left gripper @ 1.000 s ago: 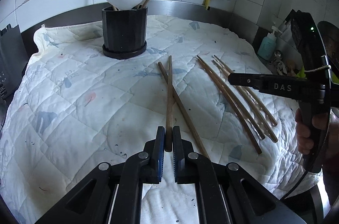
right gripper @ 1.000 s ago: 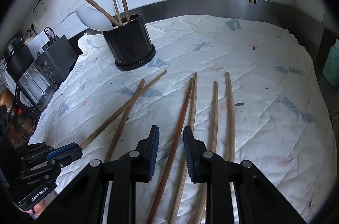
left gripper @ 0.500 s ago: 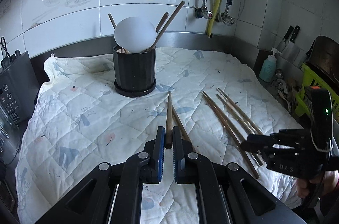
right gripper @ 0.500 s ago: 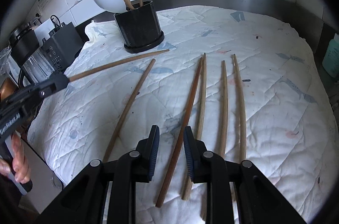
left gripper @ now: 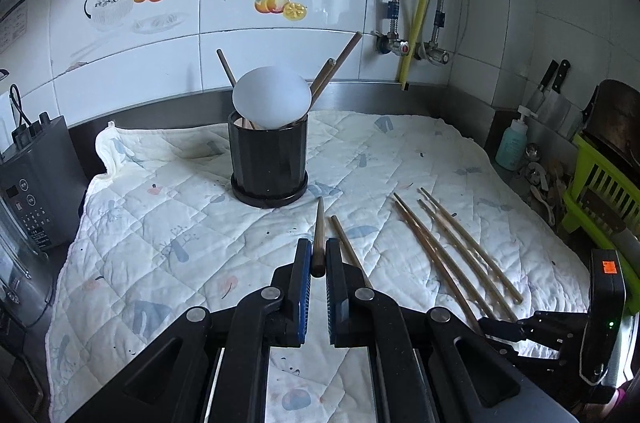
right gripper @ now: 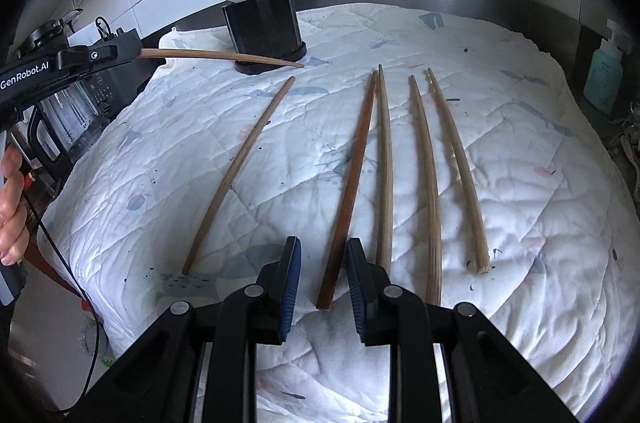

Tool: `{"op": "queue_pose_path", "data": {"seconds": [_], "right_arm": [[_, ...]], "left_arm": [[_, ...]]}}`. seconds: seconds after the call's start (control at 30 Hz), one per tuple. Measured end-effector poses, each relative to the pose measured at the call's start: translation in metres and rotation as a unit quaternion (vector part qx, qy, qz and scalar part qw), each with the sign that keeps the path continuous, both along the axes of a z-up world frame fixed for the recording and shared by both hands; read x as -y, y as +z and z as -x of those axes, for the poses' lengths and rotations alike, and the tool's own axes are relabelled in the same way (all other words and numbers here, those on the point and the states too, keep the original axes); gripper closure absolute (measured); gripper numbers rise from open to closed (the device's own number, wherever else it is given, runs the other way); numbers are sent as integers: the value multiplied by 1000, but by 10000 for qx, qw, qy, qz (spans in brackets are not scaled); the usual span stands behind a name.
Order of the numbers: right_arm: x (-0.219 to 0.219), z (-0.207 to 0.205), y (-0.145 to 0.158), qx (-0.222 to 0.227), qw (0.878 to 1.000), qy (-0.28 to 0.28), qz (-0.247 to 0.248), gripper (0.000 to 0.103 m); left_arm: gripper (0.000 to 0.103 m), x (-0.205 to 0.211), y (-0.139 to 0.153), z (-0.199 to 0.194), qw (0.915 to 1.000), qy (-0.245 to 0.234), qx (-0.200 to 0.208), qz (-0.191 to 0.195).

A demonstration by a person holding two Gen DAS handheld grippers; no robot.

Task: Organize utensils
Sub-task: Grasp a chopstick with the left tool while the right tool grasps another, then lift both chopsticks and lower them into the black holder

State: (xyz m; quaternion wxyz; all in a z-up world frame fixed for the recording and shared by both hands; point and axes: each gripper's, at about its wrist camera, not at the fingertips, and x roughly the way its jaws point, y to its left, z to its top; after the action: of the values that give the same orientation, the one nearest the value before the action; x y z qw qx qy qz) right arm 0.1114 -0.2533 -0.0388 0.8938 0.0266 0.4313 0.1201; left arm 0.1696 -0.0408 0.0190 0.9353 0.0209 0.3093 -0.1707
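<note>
Lifted clear of the quilted cloth since a second ago, the held chopstick now rides higher and nearer the black holder, where earlier it lay low among the others. From the left wrist view, the left gripper is clenched on this chopstick's thick end, its thin tip pointing toward the holder's base. The holder stands upright on the cloth over the desk, with a white spoon and several sticks in it. One loose chopstick lies just right of the gripper; four more lie further right. From the right wrist view, the right gripper hangs released above the cloth, jaws apart astride the end of a dark chopstick without touching it. Three paler chopsticks lie to its right, one to its left.
</note>
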Motion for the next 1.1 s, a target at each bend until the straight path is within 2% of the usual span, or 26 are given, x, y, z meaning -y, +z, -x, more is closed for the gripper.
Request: {"op": "queue_pose_path", "data": {"seconds": [0.07, 0.1, 0.2, 0.3, 0.6, 0.77, 1.1], "right_arm": [[0, 0, -2, 71, 9999, -79, 16, 82], [0, 1, -3, 99, 9999, -124, 58, 90], [0, 3, -4, 176, 9996, -130, 153, 94], [-5, 7, 1, 350, 9984, -34, 438, 94], [-4, 8, 45, 928, 9928, 130, 745, 94], [0, -2, 75, 1303, 9887, 179, 720, 94], [3, -47, 114, 1564, 9846, 465, 621, 94]], "left_arm": [[97, -2, 1, -1, 10000, 11, -5, 29], [97, -2, 2, -2, 10000, 13, -8, 38], [97, -1, 3, -4, 10000, 7, 3, 25], [97, 2, 6, -3, 10000, -29, 62, -2], [97, 1, 22, -6, 9997, -62, 219, -31], [97, -5, 34, -12, 9996, -53, 270, 22], [97, -15, 56, -32, 9994, -62, 334, 50]]}}
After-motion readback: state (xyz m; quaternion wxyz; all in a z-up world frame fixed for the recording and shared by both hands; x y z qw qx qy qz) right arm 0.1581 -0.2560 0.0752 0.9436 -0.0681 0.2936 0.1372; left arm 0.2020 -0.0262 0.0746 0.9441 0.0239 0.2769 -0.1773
